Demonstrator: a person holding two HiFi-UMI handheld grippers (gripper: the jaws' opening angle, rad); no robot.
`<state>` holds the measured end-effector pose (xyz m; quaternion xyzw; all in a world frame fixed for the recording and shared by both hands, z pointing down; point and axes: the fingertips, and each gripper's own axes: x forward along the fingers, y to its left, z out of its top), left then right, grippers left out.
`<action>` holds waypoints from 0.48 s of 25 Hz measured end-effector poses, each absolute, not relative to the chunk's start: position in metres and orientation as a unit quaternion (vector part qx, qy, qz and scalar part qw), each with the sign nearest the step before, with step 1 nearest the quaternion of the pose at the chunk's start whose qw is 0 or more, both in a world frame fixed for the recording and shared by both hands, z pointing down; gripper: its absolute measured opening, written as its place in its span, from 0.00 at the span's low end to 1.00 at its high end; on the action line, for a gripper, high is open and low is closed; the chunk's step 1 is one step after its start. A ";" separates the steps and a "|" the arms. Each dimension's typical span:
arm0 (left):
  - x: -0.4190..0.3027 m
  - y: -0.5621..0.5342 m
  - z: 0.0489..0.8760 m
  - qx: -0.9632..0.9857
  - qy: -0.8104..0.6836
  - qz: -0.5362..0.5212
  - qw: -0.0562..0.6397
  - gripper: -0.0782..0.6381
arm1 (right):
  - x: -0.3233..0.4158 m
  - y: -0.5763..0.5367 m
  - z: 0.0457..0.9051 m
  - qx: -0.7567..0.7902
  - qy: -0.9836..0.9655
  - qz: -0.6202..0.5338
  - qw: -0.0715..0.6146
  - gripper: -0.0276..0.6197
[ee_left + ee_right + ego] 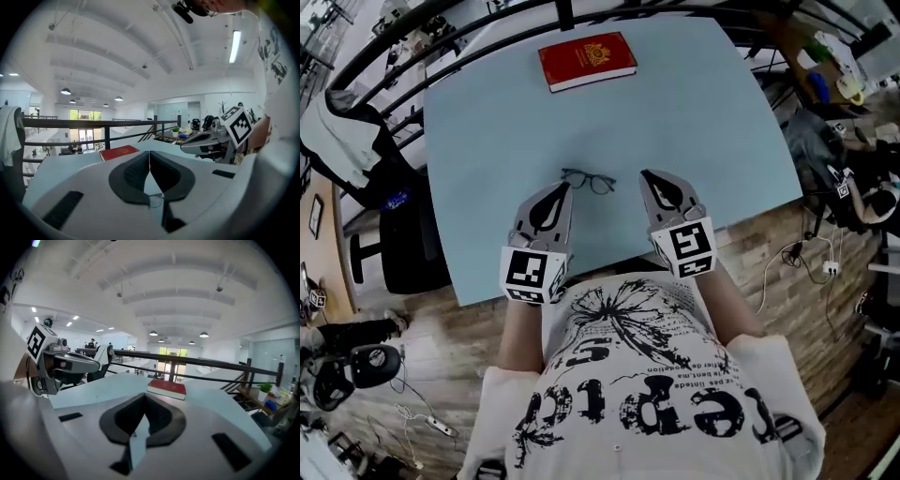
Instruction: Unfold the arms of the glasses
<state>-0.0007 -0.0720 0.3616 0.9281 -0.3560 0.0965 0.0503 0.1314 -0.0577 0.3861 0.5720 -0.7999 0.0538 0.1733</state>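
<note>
Plainly, the glasses (589, 180) lay on the pale blue table (487, 141) close to its near edge, between the tips of the two grippers and just beside the left one. Their long axis ran across the table, left to right in the head view, with the right end slightly nearer the person. Which way the front faced, and how the arms sat, was too small to tell. The left gripper (564, 187) had its jaws pressed together with nothing between them. The right gripper (645, 174) was clenched and empty too. A red book (586, 60) lay at the table's far end.
</note>
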 end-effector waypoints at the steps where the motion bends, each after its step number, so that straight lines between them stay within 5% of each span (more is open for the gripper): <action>1: 0.006 -0.079 0.365 0.924 -0.366 0.098 0.053 0.14 | 0.138 -0.067 0.392 0.560 -0.806 0.060 0.182 0.06; 12: 0.024 -0.096 0.392 0.897 -0.420 0.106 0.081 0.14 | 0.133 -0.104 0.480 0.410 -0.846 0.147 0.307 0.06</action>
